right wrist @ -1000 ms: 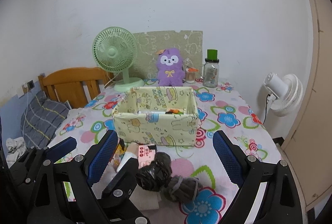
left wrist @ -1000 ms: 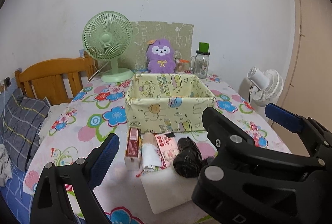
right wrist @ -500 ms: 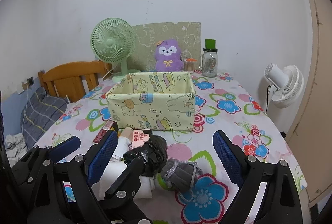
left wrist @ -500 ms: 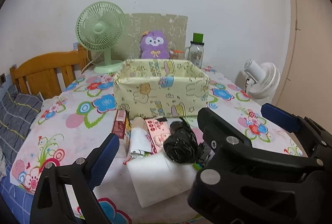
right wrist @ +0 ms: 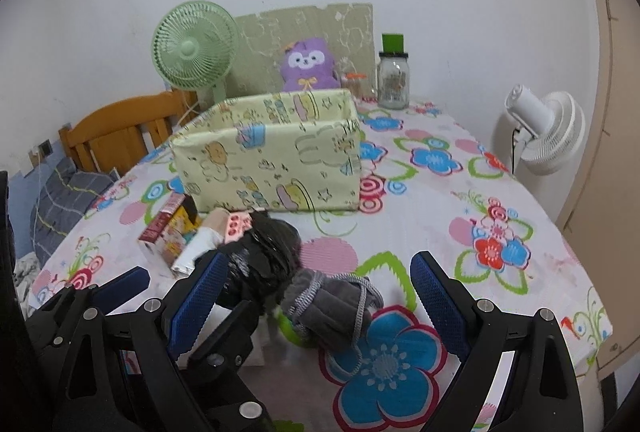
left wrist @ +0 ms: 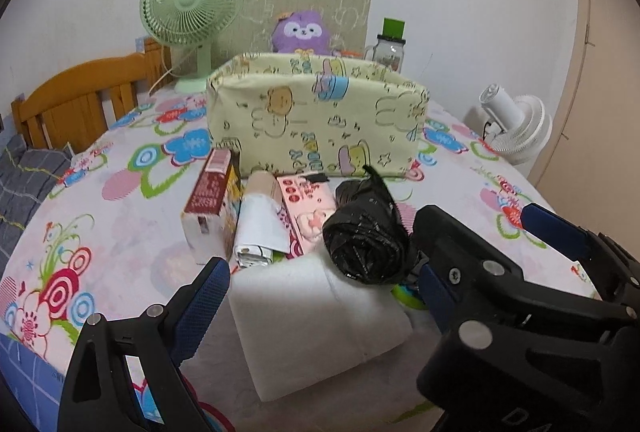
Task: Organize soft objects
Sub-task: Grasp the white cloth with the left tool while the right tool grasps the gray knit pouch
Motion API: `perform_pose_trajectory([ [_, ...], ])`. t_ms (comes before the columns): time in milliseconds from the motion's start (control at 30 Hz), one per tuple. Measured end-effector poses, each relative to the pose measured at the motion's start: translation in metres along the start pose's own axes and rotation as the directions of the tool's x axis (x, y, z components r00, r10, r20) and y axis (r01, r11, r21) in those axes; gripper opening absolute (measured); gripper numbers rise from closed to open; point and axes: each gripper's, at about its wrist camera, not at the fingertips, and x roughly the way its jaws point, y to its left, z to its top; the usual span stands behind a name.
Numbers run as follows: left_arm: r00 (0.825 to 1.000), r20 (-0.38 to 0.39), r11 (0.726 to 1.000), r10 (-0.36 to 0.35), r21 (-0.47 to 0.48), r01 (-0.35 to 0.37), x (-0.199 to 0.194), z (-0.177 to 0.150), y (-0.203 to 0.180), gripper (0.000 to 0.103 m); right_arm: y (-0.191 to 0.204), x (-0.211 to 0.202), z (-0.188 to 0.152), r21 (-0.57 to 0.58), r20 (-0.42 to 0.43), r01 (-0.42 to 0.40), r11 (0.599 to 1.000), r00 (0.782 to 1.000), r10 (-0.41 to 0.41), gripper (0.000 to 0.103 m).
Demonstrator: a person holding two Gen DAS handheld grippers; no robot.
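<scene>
A yellow cartoon-print fabric box (left wrist: pixel 320 119) (right wrist: pixel 272 159) stands mid-table. In front of it lie a white foam block (left wrist: pixel 316 316), a black crumpled plastic bundle (left wrist: pixel 366 232) (right wrist: pixel 260 256), a rolled grey cloth (right wrist: pixel 332 308), a pink packet (left wrist: pixel 308 207), a white tube (left wrist: pixel 260 228) and a red carton (left wrist: pixel 210 199). My left gripper (left wrist: pixel 324 296) is open, low over the foam block. My right gripper (right wrist: pixel 316 304) is open, its jaws on either side of the grey cloth. The left gripper also shows in the right wrist view (right wrist: pixel 132 296).
A green desk fan (left wrist: pixel 192 3), a purple plush (left wrist: pixel 302 31) and a glass jar (left wrist: pixel 390 47) stand behind the box. A wooden chair (left wrist: pixel 80 99) is at the left. A white fan (right wrist: pixel 540 127) stands off the right table edge.
Both grippers have dropped lower and closer to the items in front of the box. The foam block and the grey cloth now lie between their open jaws.
</scene>
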Motion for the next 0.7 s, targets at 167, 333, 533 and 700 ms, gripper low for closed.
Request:
perform_pose_trajectory([
  [167,0.999,-0.032,1.0,0.014,-0.003,-0.014,0.012,-0.004,0.001,0.096,-0.004,0.013,-0.004,0.005,-0.038,0.008,1.0,0.999,-0.008,0.093],
  [333,0.999,-0.039,0.999,0.032,0.009,-0.032,0.017,-0.005,-0.001,0.096,-0.009,0.025,-0.008,0.03,-0.077,0.007,1.0,0.997,-0.005,0.088],
  [533,0.995,-0.05,0.996,0.083,0.04,-0.081,0.027,-0.008,-0.008,0.097,-0.011,0.041,-0.014,0.039,-0.132,0.013,0.999,0.991,-0.007,0.082],
  [700,0.992,-0.063,0.993,0.107,0.054,-0.104,0.032,-0.009,-0.009,0.095,-0.007,0.049,-0.017,0.044,-0.164,-0.024,0.999,0.986,0.031,0.069],
])
